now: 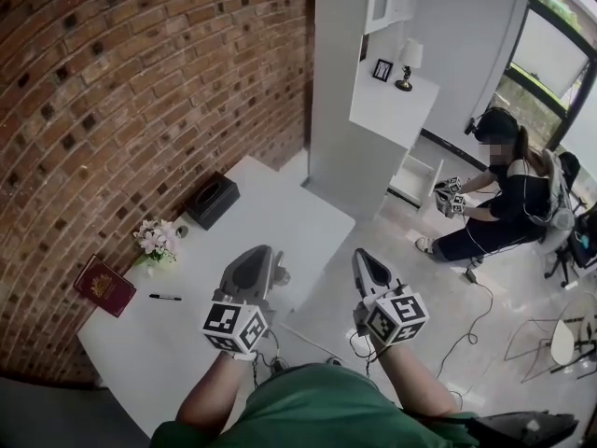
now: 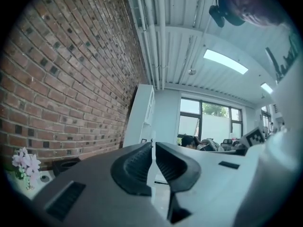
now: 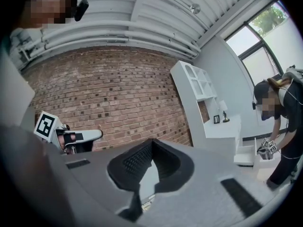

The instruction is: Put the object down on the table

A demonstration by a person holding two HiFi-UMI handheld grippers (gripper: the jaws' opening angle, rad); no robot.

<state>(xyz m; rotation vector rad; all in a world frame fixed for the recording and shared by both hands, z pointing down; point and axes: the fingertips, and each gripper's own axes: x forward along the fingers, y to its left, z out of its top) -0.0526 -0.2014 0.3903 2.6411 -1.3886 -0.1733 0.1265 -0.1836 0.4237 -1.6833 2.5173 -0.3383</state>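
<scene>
We start at the left gripper [image 2: 154, 143]: its dark ribbed fingers [image 2: 135, 167] are pressed together, only a hairline of daylight between them, and nothing is caught there. The right gripper [image 3: 151, 141] shows the same: fingers [image 3: 135, 162] meeting at the tips, with an empty hollow behind them. So neither hand is carrying anything.

From the head view, both grippers hang in the air over the near edge of the white worktop [image 1: 270, 213], the left gripper [image 1: 269, 255] over its surface and the right gripper [image 1: 362, 253] just off its edge, above the floor. Everything we could call the object already lies on that worktop, well apart from both grippers: a burgundy booklet with a gold crest [image 1: 104, 286], a slim black pen [image 1: 165, 297] near it, a small bunch of pink-and-white flowers [image 1: 155, 239] and a black tissue box [image 1: 212, 199]. We can't tell which one the task means.

Our read is that the put-down looks done, or no pick-up has begun. Any next move calls for opening the fingers and reaching down and left.
</scene>
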